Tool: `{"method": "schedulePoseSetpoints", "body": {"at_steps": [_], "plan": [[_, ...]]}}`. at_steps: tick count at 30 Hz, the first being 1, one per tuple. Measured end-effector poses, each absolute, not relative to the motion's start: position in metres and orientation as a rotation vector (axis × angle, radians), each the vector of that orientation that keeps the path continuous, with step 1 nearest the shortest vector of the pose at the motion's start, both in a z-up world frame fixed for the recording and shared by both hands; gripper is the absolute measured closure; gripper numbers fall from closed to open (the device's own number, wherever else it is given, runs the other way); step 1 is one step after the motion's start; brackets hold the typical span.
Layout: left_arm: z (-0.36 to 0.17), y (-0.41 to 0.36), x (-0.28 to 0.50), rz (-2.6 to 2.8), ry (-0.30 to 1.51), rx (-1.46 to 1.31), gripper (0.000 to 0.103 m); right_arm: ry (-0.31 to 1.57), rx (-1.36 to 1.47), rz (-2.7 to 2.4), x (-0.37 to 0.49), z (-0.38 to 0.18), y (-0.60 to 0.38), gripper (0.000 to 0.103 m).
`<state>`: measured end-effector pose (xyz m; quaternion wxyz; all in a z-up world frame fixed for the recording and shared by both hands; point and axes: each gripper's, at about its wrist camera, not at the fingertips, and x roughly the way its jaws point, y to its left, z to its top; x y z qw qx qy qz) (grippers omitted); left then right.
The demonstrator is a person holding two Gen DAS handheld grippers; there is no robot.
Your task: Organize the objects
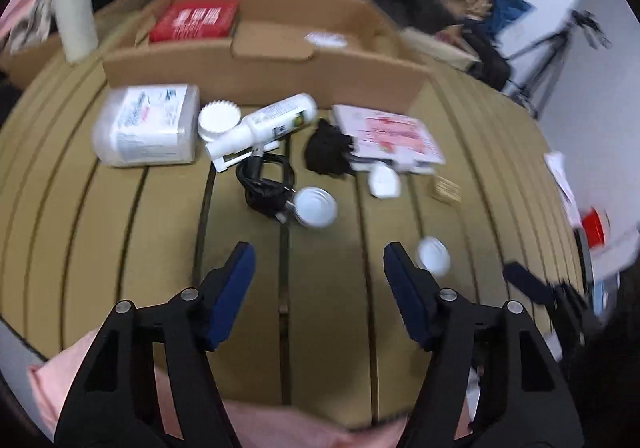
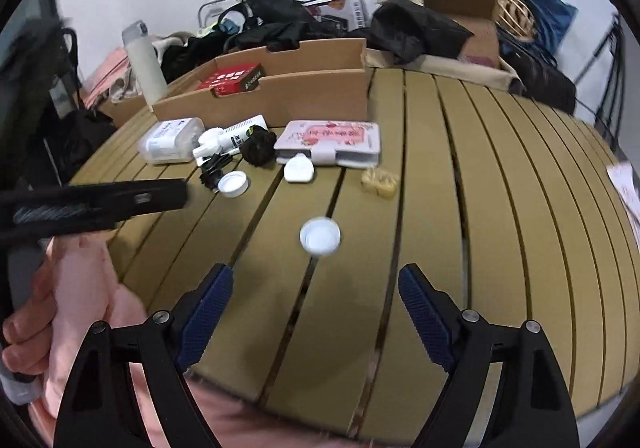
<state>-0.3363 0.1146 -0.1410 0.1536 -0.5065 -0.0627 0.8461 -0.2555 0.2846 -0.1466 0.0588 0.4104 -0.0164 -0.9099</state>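
Slatted table [image 2: 460, 175]; cardboard box [image 2: 280, 95] hides its contents partly.

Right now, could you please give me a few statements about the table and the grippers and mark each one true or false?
1. The red box lies inside the cardboard tray. True.
2. The right gripper is shut on a white cap. False: its jaws stand apart with nothing between them, and the nearest cap lies on the table ahead of it.
3. The spray bottle lies on its side. True.
4. The pink wallet is in the tray. False: it lies on the table in front of the tray.
5. The left gripper holds the black cable. False: it is open and empty, short of the cable.
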Motion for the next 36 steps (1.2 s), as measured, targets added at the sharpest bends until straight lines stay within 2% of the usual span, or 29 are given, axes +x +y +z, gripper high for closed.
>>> {"method": "schedulePoseSetpoints", "body": {"at_steps": [2, 4, 8, 9, 10, 11, 13, 16, 23, 29, 36], "plan": [[-0.153, 0.118, -0.352, 2.393, -0.251, -1.501, 0.044, -0.04, 1.255, -2.743, -0.268, -0.153, 0.283, 0.028], [-0.163, 0.122, -0.36, 2.384, -0.271, -1.549, 0.05, -0.022, 1.28, -2.734, -0.277, -0.16, 0.282, 0.034], [-0.166, 0.123, -0.363, 2.386, -0.316, -1.553, 0.053, -0.003, 1.303, -2.718, -0.286, -0.17, 0.279, 0.041], [-0.166, 0.122, -0.363, 2.393, -0.349, -1.547, 0.053, 0.002, 1.31, -2.713, -0.287, -0.172, 0.279, 0.045], [-0.167, 0.121, -0.364, 2.4, -0.375, -1.55, 0.054, 0.009, 1.318, -2.71, -0.289, -0.175, 0.278, 0.055], [-0.167, 0.122, -0.364, 2.417, -0.376, -1.551, 0.057, 0.025, 1.325, -2.716, -0.29, -0.176, 0.276, 0.062], [-0.167, 0.125, -0.364, 2.462, -0.34, -1.576, 0.073, 0.06, 1.318, -2.727, -0.289, -0.177, 0.273, 0.071], [-0.166, 0.127, -0.358, 2.498, -0.308, -1.575, 0.078, 0.076, 1.309, -2.723, -0.287, -0.178, 0.271, 0.071], [-0.163, 0.106, -0.33, 2.401, -0.379, -1.62, 0.078, 0.027, 1.293, -2.701, -0.272, -0.164, 0.275, 0.072], [-0.107, 0.093, -0.258, 2.472, -0.275, -1.433, 0.078, 0.042, 1.234, -2.703, -0.233, -0.127, 0.271, 0.072], [-0.051, 0.062, -0.182, 2.535, -0.249, -1.273, 0.078, 0.014, 1.125, -2.693, -0.161, -0.073, 0.252, 0.072]]}}
